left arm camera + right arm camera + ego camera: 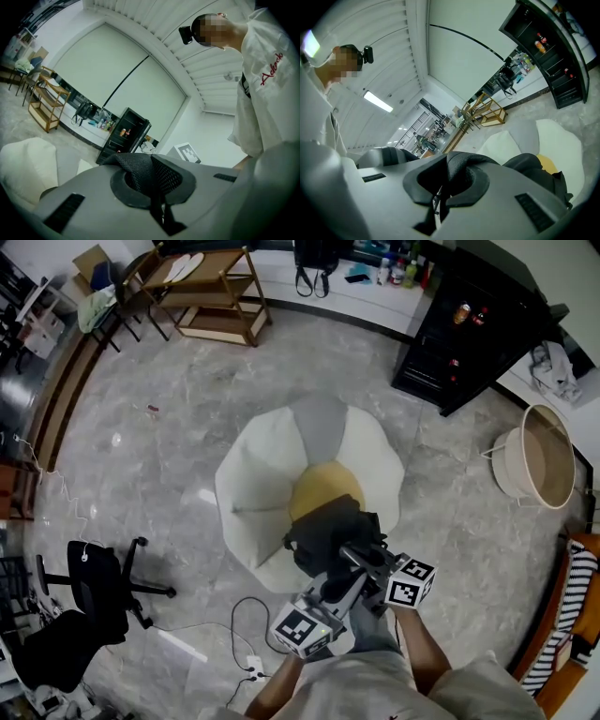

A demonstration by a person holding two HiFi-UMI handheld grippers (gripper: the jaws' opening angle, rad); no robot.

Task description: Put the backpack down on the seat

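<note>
marbled floor surrounds the white seat at frame centre. your left gripper and right gripper each pinch a strap of the black backpack.

The grey jaws of the left gripper are clamped on a bunched black mesh strap. Behind them a white cushioned seat lies at the left. A tall black cabinet and a wooden shelf rack stand by the far wall, and a person in a white shirt is at the right.
</note>
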